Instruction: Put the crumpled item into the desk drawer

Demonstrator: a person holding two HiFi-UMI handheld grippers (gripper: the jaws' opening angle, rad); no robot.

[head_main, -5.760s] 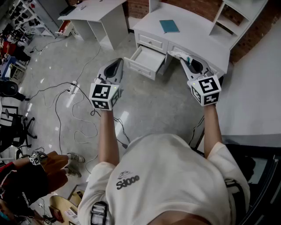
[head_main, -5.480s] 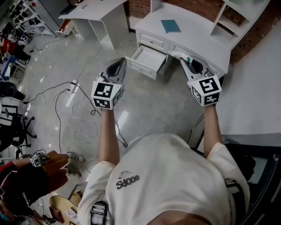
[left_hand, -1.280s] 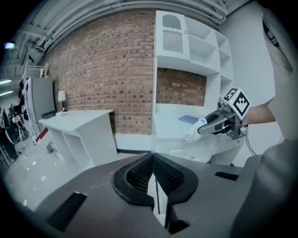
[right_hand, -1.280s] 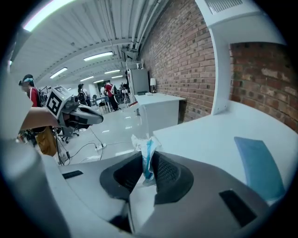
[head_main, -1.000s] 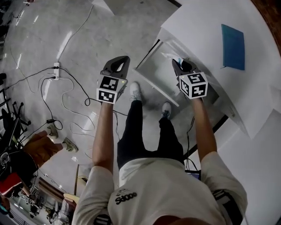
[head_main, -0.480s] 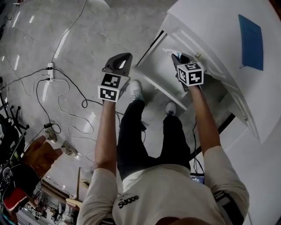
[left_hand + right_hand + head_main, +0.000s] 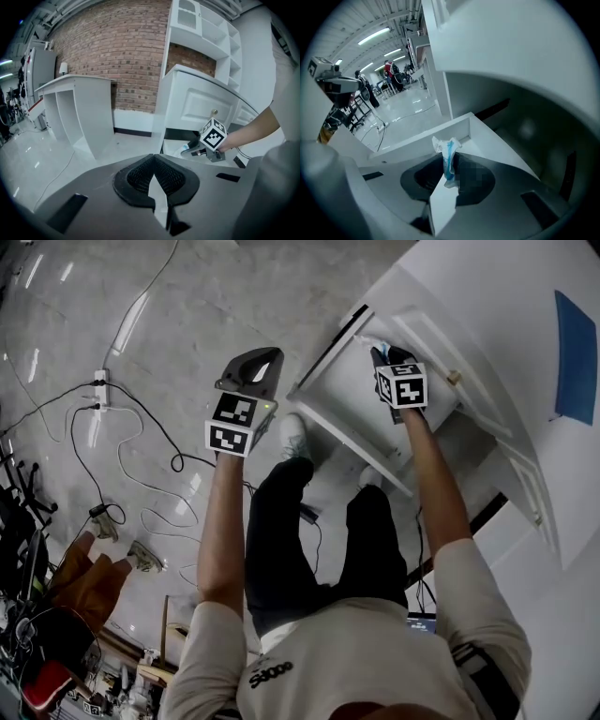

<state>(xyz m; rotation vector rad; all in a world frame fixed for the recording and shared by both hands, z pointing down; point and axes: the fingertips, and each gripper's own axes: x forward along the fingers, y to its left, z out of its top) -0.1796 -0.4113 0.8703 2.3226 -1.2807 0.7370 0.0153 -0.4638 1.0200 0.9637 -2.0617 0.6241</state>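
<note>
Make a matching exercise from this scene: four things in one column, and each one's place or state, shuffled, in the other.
Things:
1. crumpled item
2. left gripper
3. drawer
4. blue book

Place or state:
A. lying on top of the desk
B. pulled open
C. pinched in the jaws of the right gripper
D. jaws together, nothing between them

Pairs: 1-C, 2-D, 3-B, 4-A

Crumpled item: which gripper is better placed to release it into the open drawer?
Right. The right gripper is shut on the crumpled item and hangs over the open drawer. The left gripper is empty, its fingers together, out over the floor beside the drawer.
</note>
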